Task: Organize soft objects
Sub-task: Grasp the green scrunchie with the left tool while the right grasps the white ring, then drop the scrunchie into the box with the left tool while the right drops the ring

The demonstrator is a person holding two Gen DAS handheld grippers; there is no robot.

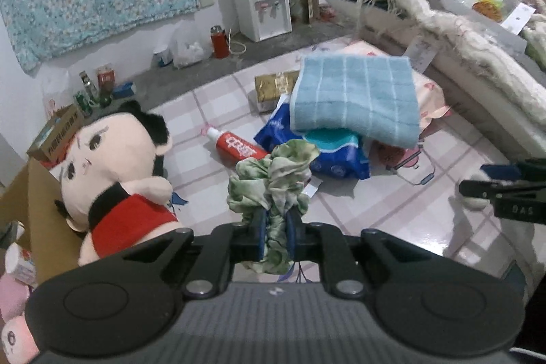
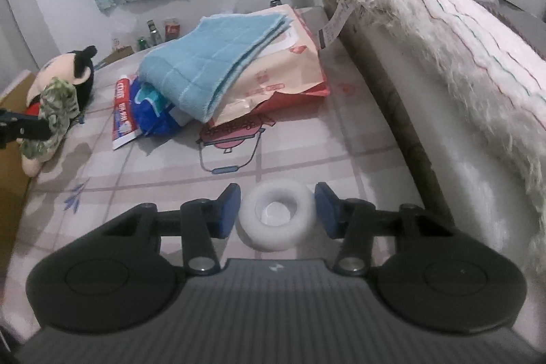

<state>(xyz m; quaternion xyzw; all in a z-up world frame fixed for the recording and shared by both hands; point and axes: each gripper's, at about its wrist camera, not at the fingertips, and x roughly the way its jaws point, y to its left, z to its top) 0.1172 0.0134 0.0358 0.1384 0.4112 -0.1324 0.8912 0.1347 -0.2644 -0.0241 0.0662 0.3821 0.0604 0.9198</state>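
My left gripper (image 1: pixel 275 227) pinches the green scrunchie (image 1: pixel 273 179), lifted at frame centre, probably for sorting w/ soft items; right gripper (image 2: pixel 276 210), pads apart, straddles the white ring (image 2: pixel 275 214), not yet gripping.

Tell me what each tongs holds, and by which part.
Left tongs: shut on the green scrunchie, pinching its lower loop. Right tongs: open around the white ring, not gripping it.

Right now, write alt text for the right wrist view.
The right gripper straddles a white ring-shaped roll on the checked tablecloth, its blue fingers on either side and not touching it. Behind lie a folded blue towel on a paper bag, and far left the left gripper holds a green scrunchie.
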